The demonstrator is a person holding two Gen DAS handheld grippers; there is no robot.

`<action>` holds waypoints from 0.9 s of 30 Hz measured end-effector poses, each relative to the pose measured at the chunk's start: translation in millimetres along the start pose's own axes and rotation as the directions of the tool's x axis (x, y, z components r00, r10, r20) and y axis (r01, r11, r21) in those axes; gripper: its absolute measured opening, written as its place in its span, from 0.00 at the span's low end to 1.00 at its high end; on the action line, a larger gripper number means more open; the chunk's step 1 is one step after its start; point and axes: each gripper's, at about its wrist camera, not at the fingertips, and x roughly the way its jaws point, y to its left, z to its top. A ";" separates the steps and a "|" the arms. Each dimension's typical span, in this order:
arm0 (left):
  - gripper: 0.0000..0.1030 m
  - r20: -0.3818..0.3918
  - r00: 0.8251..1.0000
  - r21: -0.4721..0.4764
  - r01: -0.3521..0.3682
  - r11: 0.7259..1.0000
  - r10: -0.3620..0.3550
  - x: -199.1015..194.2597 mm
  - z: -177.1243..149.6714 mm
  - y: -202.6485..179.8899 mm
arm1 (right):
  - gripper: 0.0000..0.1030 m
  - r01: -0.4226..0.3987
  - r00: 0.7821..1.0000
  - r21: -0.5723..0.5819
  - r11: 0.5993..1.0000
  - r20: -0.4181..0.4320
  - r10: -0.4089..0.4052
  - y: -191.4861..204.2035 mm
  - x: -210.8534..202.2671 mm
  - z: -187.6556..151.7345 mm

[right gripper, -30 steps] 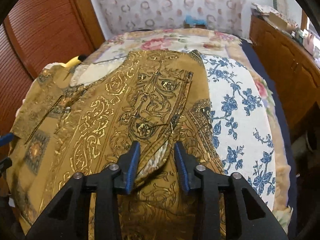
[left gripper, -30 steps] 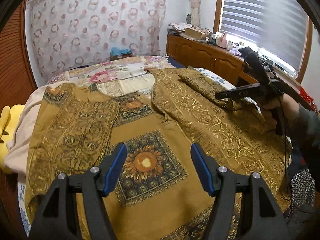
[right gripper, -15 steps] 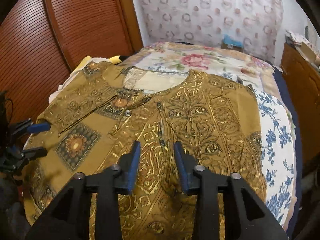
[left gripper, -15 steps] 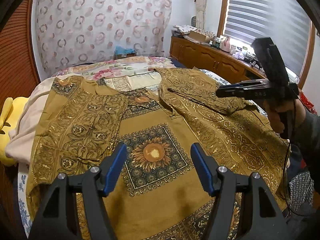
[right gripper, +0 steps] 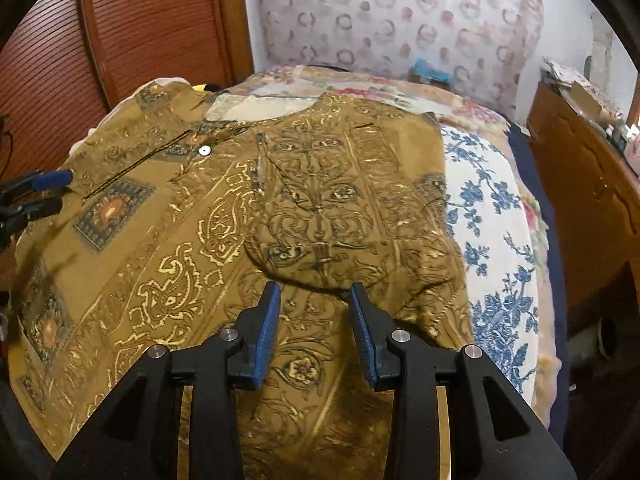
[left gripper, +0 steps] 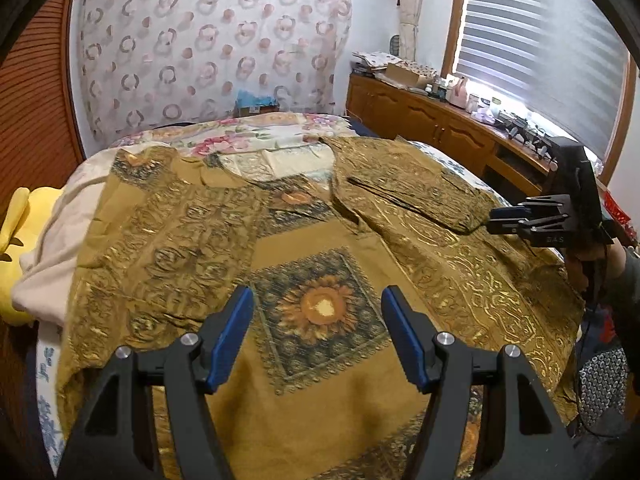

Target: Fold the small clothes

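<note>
A mustard-gold patterned garment (left gripper: pixel 304 264) lies spread on the bed, with a sunflower square at its middle. Its right sleeve (left gripper: pixel 416 196) is folded inward over the body; in the right wrist view the garment (right gripper: pixel 192 248) shows this sleeve (right gripper: pixel 332 208) lying flat. My left gripper (left gripper: pixel 316 324) is open and empty, above the sunflower square. My right gripper (right gripper: pixel 314 312) is open and empty, just behind the folded sleeve's cuff; it also shows in the left wrist view (left gripper: pixel 500 216) at the garment's right edge. The left gripper shows at the left edge of the right wrist view (right gripper: pixel 44 192).
The bed has a floral quilt (left gripper: pixel 256 136) and a blue-flowered sheet (right gripper: pixel 492 224). A yellow plush (left gripper: pixel 16 232) lies at the bed's left. A wooden cabinet (left gripper: pixel 432 120) with clutter stands on the right under the window. A wooden slatted door (right gripper: pixel 120 28) is on the left.
The right gripper let go of the sleeve and drew back; the sleeve now lies flat over the body. The left gripper pulled back and tilted slightly, staying open.
</note>
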 end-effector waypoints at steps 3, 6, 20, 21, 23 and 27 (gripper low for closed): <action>0.65 0.018 1.000 -0.011 -0.025 1.000 0.025 -4.3 8.3 14.1 | 0.46 0.014 1.000 0.019 1.000 0.019 -0.014 -7.9 -1.1 7.3; 0.65 0.031 0.998 -0.030 -0.051 0.998 0.052 -5.7 18.5 32.0 | 0.51 0.024 0.999 0.031 0.999 0.036 -0.025 -15.5 1.0 18.5; 0.65 -0.011 0.982 -0.046 -0.189 0.981 0.189 31.4 63.5 117.9 | 0.61 0.068 0.998 0.010 0.998 0.016 -0.069 -60.8 42.2 74.4; 0.65 -0.012 0.982 -0.049 -0.188 0.981 0.188 33.4 64.5 121.1 | 0.62 0.065 0.998 0.009 0.998 0.014 -0.065 -63.9 46.5 79.5; 0.65 -0.019 0.982 -0.060 -0.189 0.980 0.188 39.9 68.5 131.6 | 0.64 0.061 0.998 0.011 0.998 0.008 -0.061 -69.3 53.5 85.2; 0.65 -0.041 0.979 -0.072 -0.202 0.977 0.199 52.4 77.4 151.2 | 0.64 0.064 0.998 0.014 0.998 -0.014 -0.064 -82.1 69.6 101.7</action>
